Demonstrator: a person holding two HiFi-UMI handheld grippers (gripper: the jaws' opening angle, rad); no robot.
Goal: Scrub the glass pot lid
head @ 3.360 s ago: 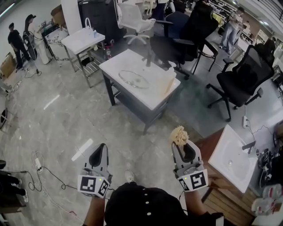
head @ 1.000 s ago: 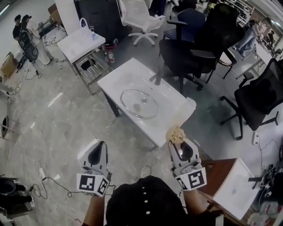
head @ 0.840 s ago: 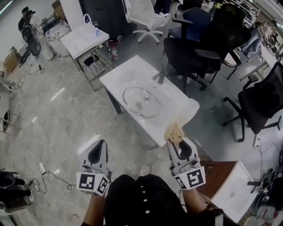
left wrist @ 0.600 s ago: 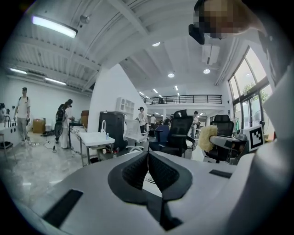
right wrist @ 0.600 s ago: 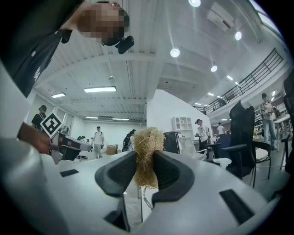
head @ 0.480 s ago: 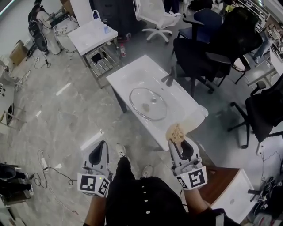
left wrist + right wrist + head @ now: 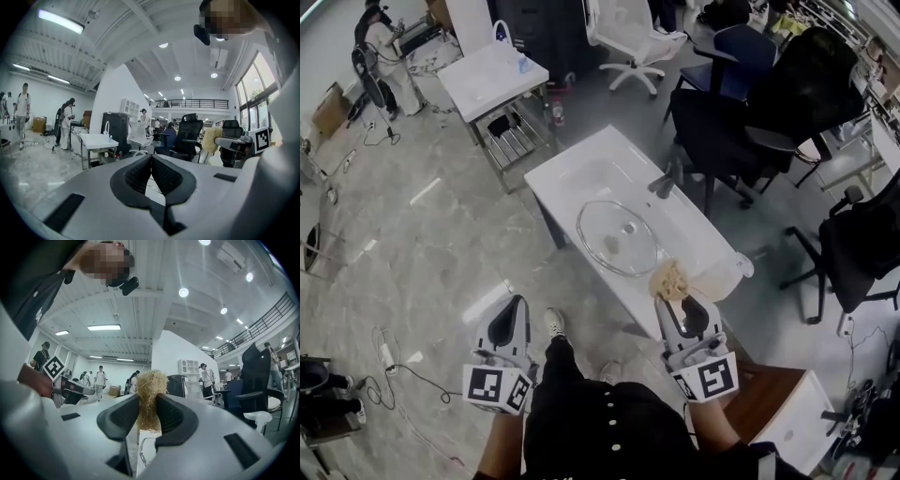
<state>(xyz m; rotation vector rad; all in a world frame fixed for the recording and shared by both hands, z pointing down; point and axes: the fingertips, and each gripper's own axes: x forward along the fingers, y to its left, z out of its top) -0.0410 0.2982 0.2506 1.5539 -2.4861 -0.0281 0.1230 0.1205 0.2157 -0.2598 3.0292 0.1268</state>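
While the right gripper (image 7: 673, 302) pinched a scrubber (image 7: 668, 279) in its jaws, the lid (image 7: 619, 236) lay close ahead-left. The left gripper (image 7: 510, 321), jaws closed empty, stood farther off.

Open-plan robotics lab in an office hall, two storeys high.

Grey polished stone-tile floor (image 7: 422, 253); two white sink-top benches on dark frames, one central (image 7: 581, 169), one further back (image 7: 492, 75); black mesh office chairs (image 7: 722, 112) and a white swivel chair (image 7: 623, 23) standing loose; white power strip with black cable (image 7: 384, 354) on the floor; railed mezzanine gallery (image 7: 197, 101); long ceiling strip lights (image 7: 61, 21); people standing about (image 7: 21, 108).
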